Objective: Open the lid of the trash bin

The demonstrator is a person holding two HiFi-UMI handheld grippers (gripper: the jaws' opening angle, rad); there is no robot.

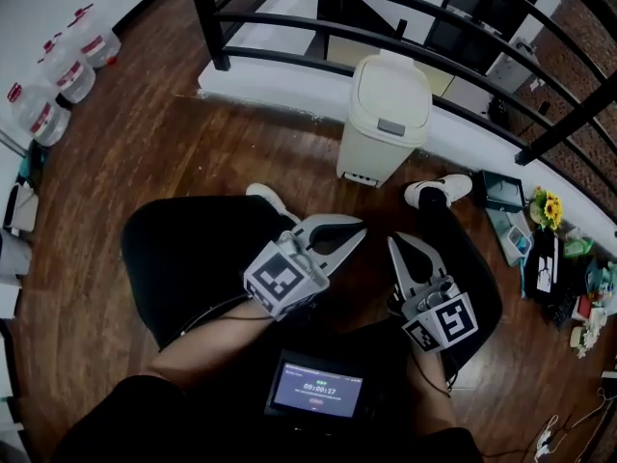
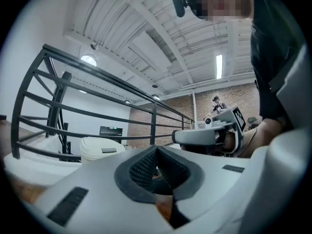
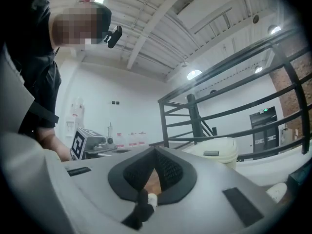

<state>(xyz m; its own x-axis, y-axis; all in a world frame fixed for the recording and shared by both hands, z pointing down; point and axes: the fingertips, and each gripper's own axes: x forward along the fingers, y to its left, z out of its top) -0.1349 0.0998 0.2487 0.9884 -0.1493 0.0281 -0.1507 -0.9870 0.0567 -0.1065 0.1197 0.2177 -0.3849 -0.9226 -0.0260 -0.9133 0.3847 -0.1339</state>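
Note:
A cream trash bin [image 1: 386, 114] stands on the wood floor against the white ledge, its lid down and a grey tab [image 1: 390, 126] at the lid's front. It also shows as the bin [image 2: 100, 147] in the left gripper view and the bin [image 3: 214, 152] in the right gripper view. My left gripper [image 1: 359, 229] is held low over the person's lap, shut with nothing in it, well short of the bin. My right gripper [image 1: 394, 242] sits beside it, also shut and empty. Both point towards the bin.
A black metal railing [image 1: 405, 46] runs behind the bin on a white ledge [image 1: 280, 85]. Several water jugs [image 1: 58, 75] stand at the far left. White shoes [image 1: 439, 189] rest on the floor near the bin. Clutter with flowers [image 1: 545, 205] lies at right. A small screen [image 1: 318, 389] hangs at the person's chest.

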